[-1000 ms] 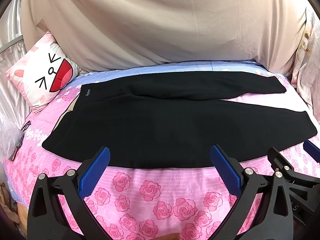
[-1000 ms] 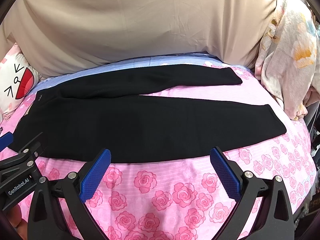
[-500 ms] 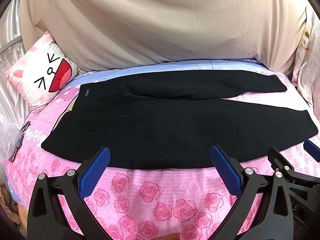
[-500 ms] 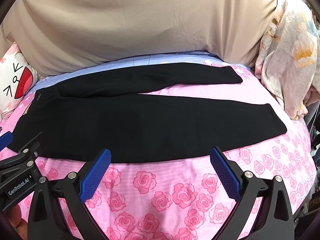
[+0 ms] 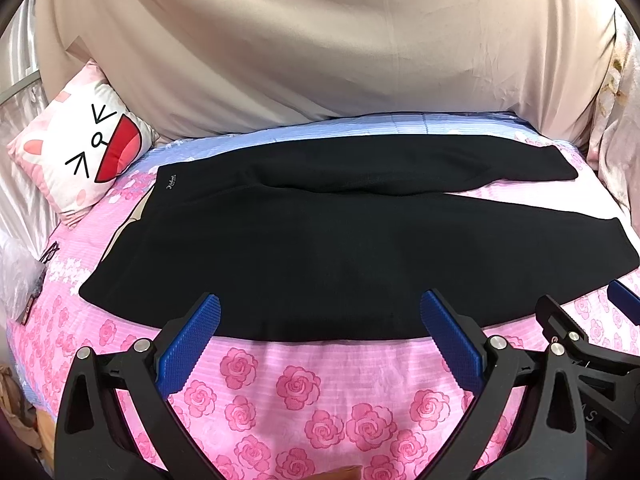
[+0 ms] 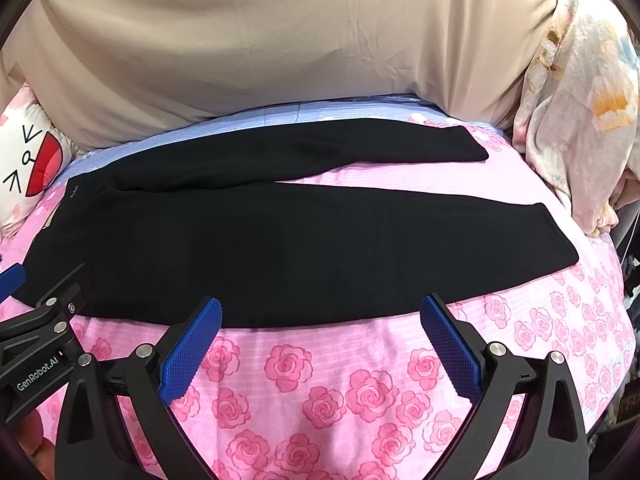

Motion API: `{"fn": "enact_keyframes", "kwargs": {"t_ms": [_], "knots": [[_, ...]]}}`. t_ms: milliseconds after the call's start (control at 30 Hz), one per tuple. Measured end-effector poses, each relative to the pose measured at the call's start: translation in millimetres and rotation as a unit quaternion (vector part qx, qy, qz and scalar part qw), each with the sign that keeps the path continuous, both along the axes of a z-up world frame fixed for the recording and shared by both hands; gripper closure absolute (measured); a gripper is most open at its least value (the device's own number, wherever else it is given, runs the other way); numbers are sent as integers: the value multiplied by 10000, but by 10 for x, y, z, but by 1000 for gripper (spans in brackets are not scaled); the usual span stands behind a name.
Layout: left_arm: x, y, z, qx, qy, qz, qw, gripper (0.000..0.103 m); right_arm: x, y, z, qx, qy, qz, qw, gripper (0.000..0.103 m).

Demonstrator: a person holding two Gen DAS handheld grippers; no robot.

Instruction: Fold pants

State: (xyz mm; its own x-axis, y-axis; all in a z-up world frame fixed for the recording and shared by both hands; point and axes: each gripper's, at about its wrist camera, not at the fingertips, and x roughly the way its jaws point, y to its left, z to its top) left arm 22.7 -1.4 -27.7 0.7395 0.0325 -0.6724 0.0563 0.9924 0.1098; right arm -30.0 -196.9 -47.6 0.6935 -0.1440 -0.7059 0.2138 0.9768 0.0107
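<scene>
While the left gripper (image 5: 320, 344) hovers with jaws spread wide and empty, one pair of black pants (image 5: 320, 248) lies flat across the pink rose bedsheet (image 5: 304, 392), near hem edge just past the fingertips. Bare sheet fills 6 o'clock. One cartoon pillow (image 5: 84, 152) sits at 10 o'clock; small waistband writing is unreadable.

From the right view, the right gripper (image 6: 320, 342) also gapes empty. Pants (image 6: 280, 240) span 9 to 3 o'clock, two legs apart. The left gripper's (image 6: 40, 344) side reads "GenRobot.AI".
</scene>
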Motion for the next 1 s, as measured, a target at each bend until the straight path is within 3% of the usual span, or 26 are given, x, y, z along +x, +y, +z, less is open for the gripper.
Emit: {"fn": "enact_keyframes", "kwargs": {"t_ms": [700,833,1000], "knots": [[240,-12,-104,-55,243,-51,9997,5,186,-89,-77,58,121,165,9998,5],[604,341,-51,-226,305,245,9990,5,430,-659,-39,123,-47,22,9999,5],[1195,1039,107,-253,42,1087,9937,5,1071,-1954,91,744,-483,-302,9956,5]]}}
